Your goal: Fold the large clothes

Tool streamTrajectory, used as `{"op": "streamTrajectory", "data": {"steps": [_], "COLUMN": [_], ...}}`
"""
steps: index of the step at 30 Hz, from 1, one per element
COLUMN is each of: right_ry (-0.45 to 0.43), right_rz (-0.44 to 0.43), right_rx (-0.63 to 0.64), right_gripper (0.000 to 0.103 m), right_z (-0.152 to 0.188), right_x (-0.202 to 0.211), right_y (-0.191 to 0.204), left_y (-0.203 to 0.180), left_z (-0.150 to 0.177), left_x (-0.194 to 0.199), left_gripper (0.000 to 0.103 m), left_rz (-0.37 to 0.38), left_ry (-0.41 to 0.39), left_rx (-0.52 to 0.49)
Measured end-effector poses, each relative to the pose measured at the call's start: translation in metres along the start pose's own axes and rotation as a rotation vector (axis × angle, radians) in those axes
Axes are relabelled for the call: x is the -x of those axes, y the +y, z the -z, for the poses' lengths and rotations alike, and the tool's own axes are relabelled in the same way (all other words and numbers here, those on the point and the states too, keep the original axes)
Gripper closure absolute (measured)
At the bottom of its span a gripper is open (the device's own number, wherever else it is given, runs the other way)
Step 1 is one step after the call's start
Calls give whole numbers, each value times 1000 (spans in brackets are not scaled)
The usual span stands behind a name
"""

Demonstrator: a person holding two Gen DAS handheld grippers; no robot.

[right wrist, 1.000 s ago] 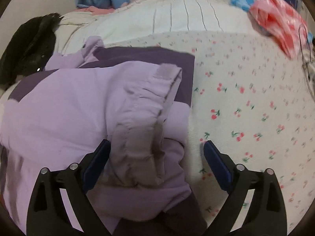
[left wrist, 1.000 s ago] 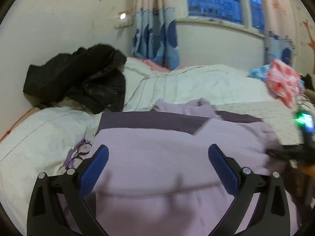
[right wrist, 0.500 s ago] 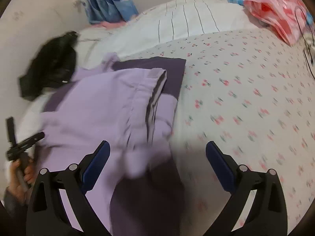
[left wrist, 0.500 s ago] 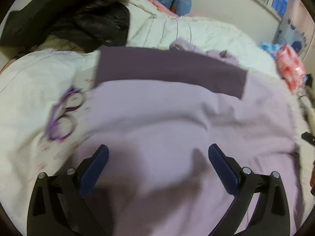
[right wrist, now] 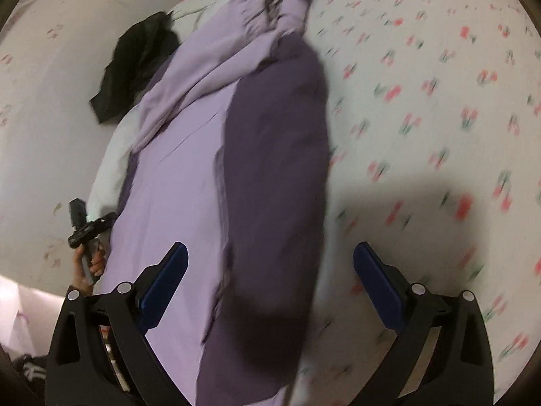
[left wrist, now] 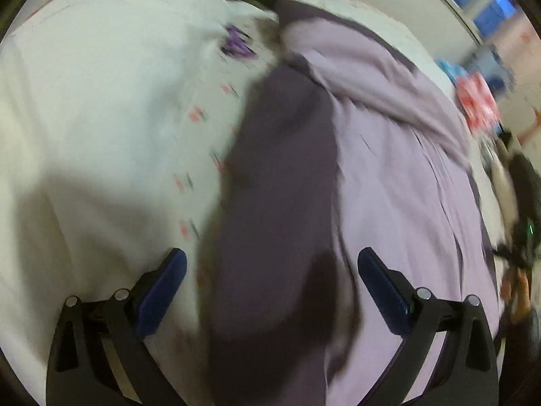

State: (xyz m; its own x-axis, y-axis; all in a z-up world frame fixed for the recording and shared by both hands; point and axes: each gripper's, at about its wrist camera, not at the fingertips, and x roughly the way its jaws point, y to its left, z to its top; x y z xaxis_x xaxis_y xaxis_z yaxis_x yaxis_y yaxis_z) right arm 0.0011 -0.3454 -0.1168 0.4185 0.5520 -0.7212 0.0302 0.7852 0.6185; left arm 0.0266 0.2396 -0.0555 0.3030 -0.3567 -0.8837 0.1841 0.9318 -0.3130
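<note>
Near the right gripper (right wrist: 270, 270) lies the flowered bedsheet (right wrist: 422, 118); its jaws are wide apart and hold nothing, hovering over the purple garment (right wrist: 270, 169). The left gripper (left wrist: 270, 280) is equally wide and empty above the same garment (left wrist: 389, 186), lilac with dark purple panels, spread along the bed. Farther back lies a black jacket (right wrist: 135, 64).

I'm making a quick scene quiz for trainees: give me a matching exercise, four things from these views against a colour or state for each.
Things:
1. garment
2. bedsheet
3. jacket
4. right hand-held gripper

Descriptions:
A. black, crumpled by the wall
B. open, holding nothing
C. lilac with dark purple panels
D. pale with small red flowers

Pairs: 1-C, 2-D, 3-A, 4-B
</note>
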Motion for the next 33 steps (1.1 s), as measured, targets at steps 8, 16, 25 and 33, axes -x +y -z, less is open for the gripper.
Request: {"op": "streamTrajectory", "data": {"steps": [8, 16, 25, 33], "right_ry": [183, 196, -123, -70], "right_rz": [-155, -115, -127, -61], "right_rx": [45, 107, -34, -79], "right_gripper": [8, 23, 22, 11], "right_z": [41, 42, -100, -214], "right_x": [-12, -16, 7, -68], "right_y": [24, 42, 4, -24], "left_y": [-10, -16, -44, -42], "left_z": [48, 64, -70, -193], "left_x": [12, 23, 34, -45], "left_gripper": [5, 6, 6, 5], "left_rz": [207, 150, 140, 94], "left_ry": [110, 137, -123, -148], "left_rx": [20, 57, 67, 165]}}
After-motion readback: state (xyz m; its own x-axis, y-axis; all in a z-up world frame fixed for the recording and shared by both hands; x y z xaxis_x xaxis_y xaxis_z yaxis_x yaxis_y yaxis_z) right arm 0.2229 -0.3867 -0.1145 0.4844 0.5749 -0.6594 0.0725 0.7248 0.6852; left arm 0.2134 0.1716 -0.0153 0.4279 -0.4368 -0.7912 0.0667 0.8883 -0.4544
